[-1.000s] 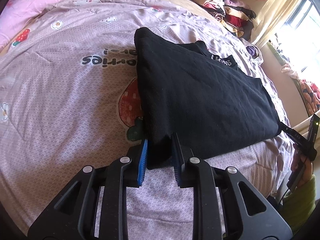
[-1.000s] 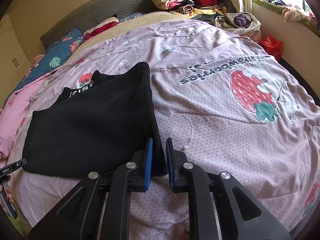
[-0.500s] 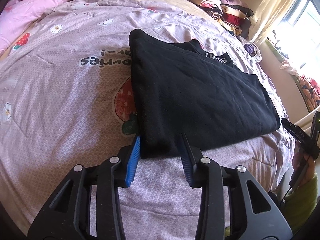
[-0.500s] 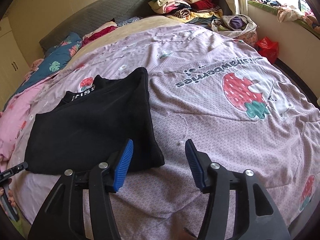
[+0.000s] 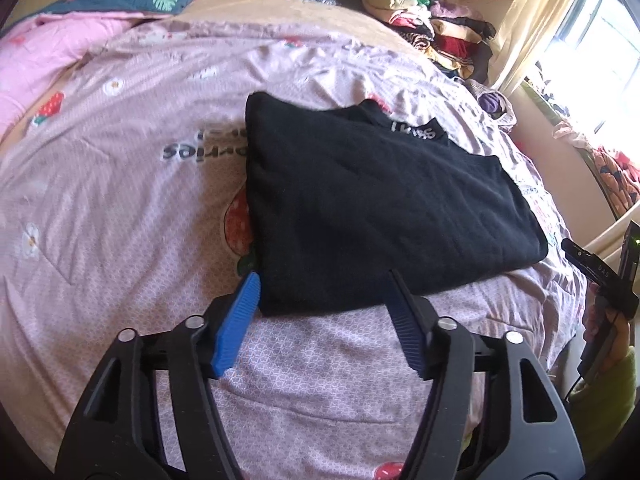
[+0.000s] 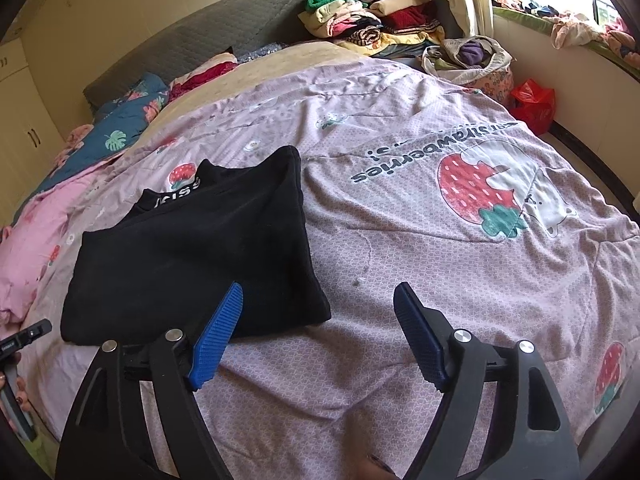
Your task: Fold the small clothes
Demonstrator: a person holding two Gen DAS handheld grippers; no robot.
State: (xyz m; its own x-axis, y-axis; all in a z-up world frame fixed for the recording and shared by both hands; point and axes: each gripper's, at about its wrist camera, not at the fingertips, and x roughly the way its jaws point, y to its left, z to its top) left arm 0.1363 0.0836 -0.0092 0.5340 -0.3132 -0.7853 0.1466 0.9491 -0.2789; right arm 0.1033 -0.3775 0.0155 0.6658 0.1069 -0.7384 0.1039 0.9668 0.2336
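A black top (image 5: pixel 380 208) lies folded flat on the pink strawberry quilt (image 5: pixel 120 220), its collar with white lettering at the far side. My left gripper (image 5: pixel 324 284) hovers over the garment's near left corner, jaws opening, the cloth lying free below them. In the right wrist view the same black top (image 6: pixel 192 256) sits left of centre. My right gripper (image 6: pixel 318 296) stands over its near right corner, jaws still opening, pads off the fabric. Each gripper shows at the edge of the other's view.
A stack of folded clothes (image 6: pixel 372 20) sits at the far end of the bed near the headboard. Pink and blue bedding (image 5: pixel 80 24) lies at the far left. A cloth basket (image 6: pixel 468 60) and red bag (image 6: pixel 534 102) stand by the window wall.
Both grippers let go of the black top's near corners and their jaws spread wide. Both lifted and drew back slightly; the garment now lies flat on the quilt.
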